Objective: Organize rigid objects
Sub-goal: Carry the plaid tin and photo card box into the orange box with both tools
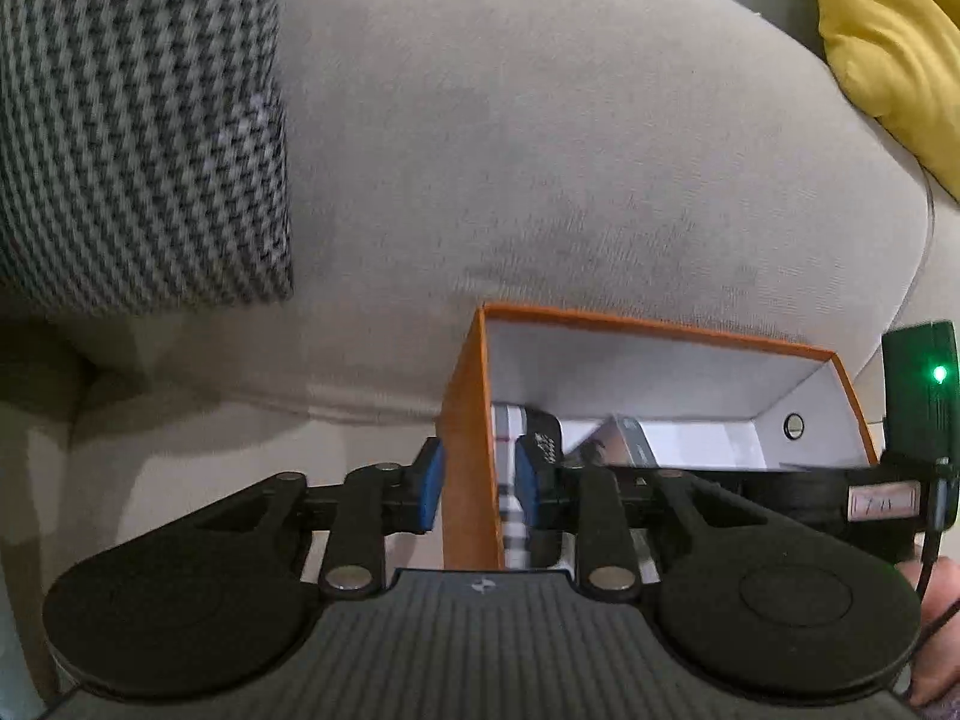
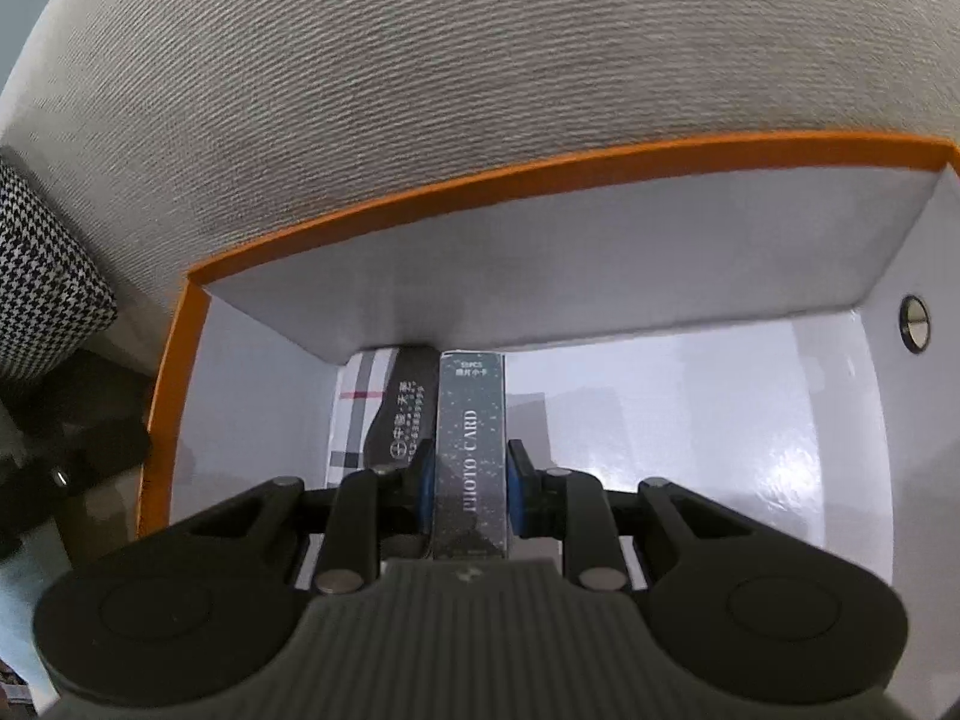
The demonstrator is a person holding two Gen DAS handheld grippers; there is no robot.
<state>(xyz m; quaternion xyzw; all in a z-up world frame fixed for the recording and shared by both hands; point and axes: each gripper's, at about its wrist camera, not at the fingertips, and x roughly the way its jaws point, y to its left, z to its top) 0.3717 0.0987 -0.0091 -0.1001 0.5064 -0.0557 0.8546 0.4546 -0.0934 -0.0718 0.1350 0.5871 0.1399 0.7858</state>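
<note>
The orange box rests on a beige sofa cushion, a houndstooth pillow left of it and a yellow pillow beyond. The left tool straddles and pinches the box's left wall. Inside the box, the right tool grips one dark photo card pack, beside one plaid packet.

One orange box; three packs inside: plaid, black, photo-card; two cushions.
</note>
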